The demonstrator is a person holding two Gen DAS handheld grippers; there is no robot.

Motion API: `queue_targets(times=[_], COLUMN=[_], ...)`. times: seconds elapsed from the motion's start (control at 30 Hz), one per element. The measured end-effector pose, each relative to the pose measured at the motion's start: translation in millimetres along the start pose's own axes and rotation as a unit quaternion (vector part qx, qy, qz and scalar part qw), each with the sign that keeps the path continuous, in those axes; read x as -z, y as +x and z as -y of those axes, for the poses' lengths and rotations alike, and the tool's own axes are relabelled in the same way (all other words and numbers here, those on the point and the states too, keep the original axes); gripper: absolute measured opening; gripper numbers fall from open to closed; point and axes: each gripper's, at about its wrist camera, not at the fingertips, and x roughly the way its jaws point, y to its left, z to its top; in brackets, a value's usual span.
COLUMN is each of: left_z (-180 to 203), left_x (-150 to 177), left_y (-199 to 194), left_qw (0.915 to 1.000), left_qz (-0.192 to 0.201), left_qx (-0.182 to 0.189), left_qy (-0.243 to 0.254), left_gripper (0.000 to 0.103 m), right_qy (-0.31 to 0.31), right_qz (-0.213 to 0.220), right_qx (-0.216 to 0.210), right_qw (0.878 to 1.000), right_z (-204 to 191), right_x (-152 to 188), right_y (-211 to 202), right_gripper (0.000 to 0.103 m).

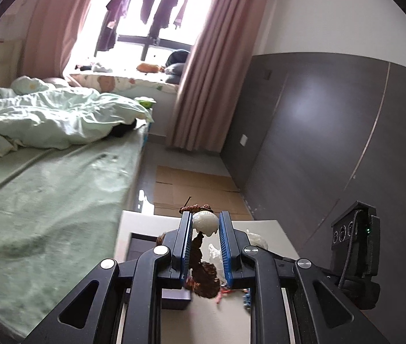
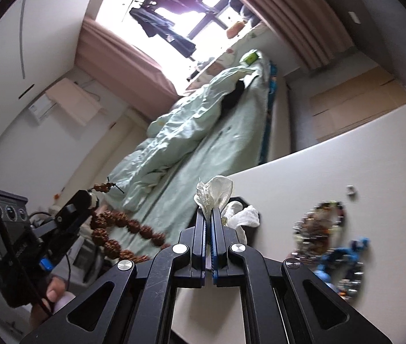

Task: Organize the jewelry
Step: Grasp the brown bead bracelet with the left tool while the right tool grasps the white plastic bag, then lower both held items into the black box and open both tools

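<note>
The left claw (image 1: 205,223) is filled: a white carved bead (image 1: 205,221) sits clamped between its pads, and a brown bead string (image 2: 122,226) hangs from it over the desk (image 2: 303,177). The right claw (image 2: 209,215) pinches a crumpled clear bag (image 2: 216,193), its pads pressed flat together.

On the desk, a blurred jewelry heap (image 2: 326,229) blocks the right-hand side, with a tiny loose piece (image 2: 350,190) nearer the far edge. White crumpled wrappers (image 2: 243,215) and a dark tray (image 1: 138,243) crowd the middle. The far strip of the desk along its edge lies bare. The bed (image 1: 45,186) stands beside the desk's left edge; a bare strip of floor (image 1: 200,183), laid with flat cardboard, runs between bed and wall beyond the far edge.
</note>
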Motion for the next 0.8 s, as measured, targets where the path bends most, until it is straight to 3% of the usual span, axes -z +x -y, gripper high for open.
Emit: queue_targets(times=[0.33, 0.5, 0.53, 0.57, 0.63, 0.8], left_z=[-28.2, -38.6, -39.9, -40.5, -43.3, -47.3], left_x=[-2.4, -0.5, -0.1, 0.5, 1.0, 3.2], left_y=[-0.1, 2.8, 3.7, 4.0, 7.1, 16.3], left_qw=[0.9997, 0.9995, 0.9995, 0.9994, 0.9993, 0.9991], left_qz=[0.003, -0.003, -0.004, -0.005, -0.008, -0.017], left_qx=[-0.021, -0.027, -0.028, -0.029, -0.03, -0.029], left_qy=[-0.013, -0.016, -0.016, -0.016, -0.018, -0.025], left_gripper=[0.02, 0.02, 0.02, 0.02, 0.02, 0.02], right_qy=[0.011, 0.023, 0.022, 0.025, 0.033, 0.025], right_qz=[-0.021, -0.05, -0.064, -0.079, -0.086, -0.072], right_qx=[-0.04, -0.031, -0.028, -0.018, 0.006, 0.037], right_qw=[0.999, 0.998, 0.997, 0.996, 0.996, 0.996], right_z=[-18.4, -18.9, -19.9, -18.5, -14.0, -9.2], right_x=[7.1, 7.7, 8.6, 10.2, 13.1, 11.9], right_y=[52.2, 82.2, 88.9, 96.8, 101.1, 80.7], right_gripper=[0.004, 0.007, 0.018, 0.04, 0.056, 0.057])
